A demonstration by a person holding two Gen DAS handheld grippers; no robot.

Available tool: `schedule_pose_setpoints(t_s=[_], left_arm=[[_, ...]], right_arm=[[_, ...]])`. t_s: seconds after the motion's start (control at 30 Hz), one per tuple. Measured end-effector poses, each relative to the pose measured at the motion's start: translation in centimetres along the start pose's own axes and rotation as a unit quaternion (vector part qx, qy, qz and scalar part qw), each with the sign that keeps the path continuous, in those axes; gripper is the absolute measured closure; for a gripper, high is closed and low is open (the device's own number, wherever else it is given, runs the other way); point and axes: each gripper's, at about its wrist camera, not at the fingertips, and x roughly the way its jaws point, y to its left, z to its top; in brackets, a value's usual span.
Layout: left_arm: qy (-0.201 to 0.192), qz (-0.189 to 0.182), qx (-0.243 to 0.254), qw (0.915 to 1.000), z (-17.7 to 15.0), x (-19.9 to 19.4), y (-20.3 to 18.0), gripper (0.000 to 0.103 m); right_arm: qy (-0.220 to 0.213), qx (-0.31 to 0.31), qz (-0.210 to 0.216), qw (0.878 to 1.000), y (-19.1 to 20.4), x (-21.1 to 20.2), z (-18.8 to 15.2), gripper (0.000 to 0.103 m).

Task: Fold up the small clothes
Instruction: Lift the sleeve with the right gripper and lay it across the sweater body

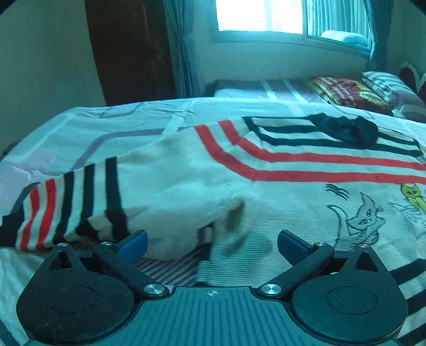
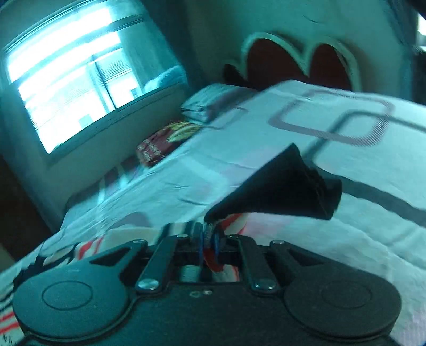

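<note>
A small white sweater (image 1: 266, 191) with red and black stripes and cat drawings lies spread on the bed. Its left sleeve (image 1: 80, 202) is folded in across the body. My left gripper (image 1: 212, 243) is open, low over the sweater near the sleeve fold, holding nothing. My right gripper (image 2: 209, 239) is shut on the other sleeve, pinching red and white striped fabric just behind its black cuff (image 2: 282, 186), which sticks out lifted above the bed. The right wrist view is blurred.
The bed sheet (image 1: 119, 125) is white with purple line patterns. A red patterned cloth (image 1: 348, 91) and pillows (image 1: 391, 85) lie at the far end near the headboard (image 2: 298, 61). A window (image 1: 266, 16) is behind.
</note>
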Motion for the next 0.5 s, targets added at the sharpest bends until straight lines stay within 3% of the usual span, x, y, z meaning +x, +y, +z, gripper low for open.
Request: schedule_pose_setpoints(t_s=[0.1,0.2,0.43,0.47,0.5], left_arm=[[-0.003,0.000,-0.005,1.0000,-0.1,-0.2,1.0,0.000],[-0.012,0.007,-0.007,0.9999,-0.1,-0.6,1.9,0.000],[-0.002,-0.013,-0.034,0.9993,-0.4,-1.5,4.4,0.000],[0.000,-0.019,-0.037,0.9991,-0.3,-1.6,4.6,0.000],[-0.001,-0.023,-0.041,0.9989,-0.3,-1.7,4.6,0.000]], right_arm=[[0.021,-0.087,0.079,0.993,7.9,0.8,-1.3,0.095],[0.056,-0.141,0.146,0.978,14.9,1.8,-3.9,0.095],[0.131,-0.245,0.228,0.933,26.9,2.7,-11.3,0.094],[0.138,-0.262,0.233,0.926,28.1,2.5,-12.5,0.080],[0.118,-0.287,0.233,0.922,28.8,1.7,-13.4,0.065]])
